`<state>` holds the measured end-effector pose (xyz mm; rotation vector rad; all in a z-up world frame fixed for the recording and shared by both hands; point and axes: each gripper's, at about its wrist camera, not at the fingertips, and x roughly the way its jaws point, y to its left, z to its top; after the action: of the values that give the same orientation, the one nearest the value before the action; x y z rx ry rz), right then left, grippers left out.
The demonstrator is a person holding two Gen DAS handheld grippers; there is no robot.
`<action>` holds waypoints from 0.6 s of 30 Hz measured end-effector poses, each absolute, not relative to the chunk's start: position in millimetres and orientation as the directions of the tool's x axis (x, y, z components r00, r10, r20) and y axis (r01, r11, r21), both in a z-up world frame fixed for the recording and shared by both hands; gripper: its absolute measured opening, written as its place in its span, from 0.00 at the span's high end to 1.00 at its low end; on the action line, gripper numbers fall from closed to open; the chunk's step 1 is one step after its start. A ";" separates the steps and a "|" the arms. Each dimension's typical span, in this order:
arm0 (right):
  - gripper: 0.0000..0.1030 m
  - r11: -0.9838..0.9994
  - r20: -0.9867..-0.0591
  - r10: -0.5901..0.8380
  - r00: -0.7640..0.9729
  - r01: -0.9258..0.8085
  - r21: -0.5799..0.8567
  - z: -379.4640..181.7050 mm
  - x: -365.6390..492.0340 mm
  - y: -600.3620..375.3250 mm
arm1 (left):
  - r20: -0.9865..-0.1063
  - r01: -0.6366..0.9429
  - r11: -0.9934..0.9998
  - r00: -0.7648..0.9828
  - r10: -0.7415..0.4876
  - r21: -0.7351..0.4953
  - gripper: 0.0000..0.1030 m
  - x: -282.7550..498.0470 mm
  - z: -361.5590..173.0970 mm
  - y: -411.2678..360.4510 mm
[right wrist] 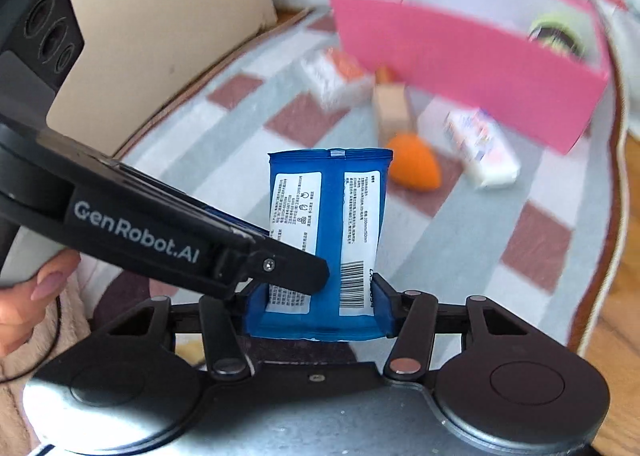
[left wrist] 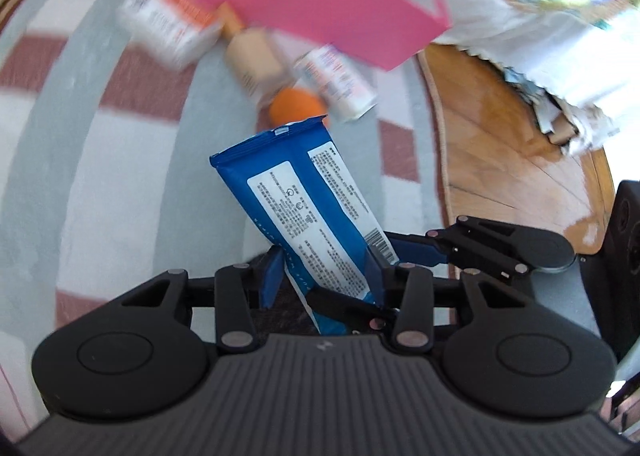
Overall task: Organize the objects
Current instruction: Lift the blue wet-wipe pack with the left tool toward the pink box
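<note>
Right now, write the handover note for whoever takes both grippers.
Left gripper: shut on the blue packet, which is held upright above the checked cloth.
Right gripper: shut on the same packet's lower end.
Pink box: open, behind the packet; a green-rimmed round item already lies inside.
Left, likely for the box: the packet, the orange egg-shaped piece, two white cartons and a beige bottle, all loose on the cloth in front of the box.
</note>
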<state>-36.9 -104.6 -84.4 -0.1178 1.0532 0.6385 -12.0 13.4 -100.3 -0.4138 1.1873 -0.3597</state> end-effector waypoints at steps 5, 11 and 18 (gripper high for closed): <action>0.43 0.827 -0.810 0.438 0.390 -0.529 0.192 -60.3 -20.2 -108.2 | -0.792 0.079 0.867 0.373 -0.484 -0.492 0.60 -2.7 -65.2 12.5; 0.44 0.831 -0.776 0.457 0.435 -0.519 0.199 -24.3 -8.7 -110.5 | -0.768 0.097 0.861 0.410 -0.492 -0.499 0.60 7.1 -28.8 19.5; 0.44 0.833 -0.750 0.471 0.464 -0.515 0.205 11.7 7.5 -108.8 | -0.743 0.110 0.862 0.459 -0.486 -0.496 0.61 17.1 8.6 27.2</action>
<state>7.5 -108.8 11.7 -0.0530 0.9043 0.6059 17.1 27.2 8.6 -0.4085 1.0346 -0.3797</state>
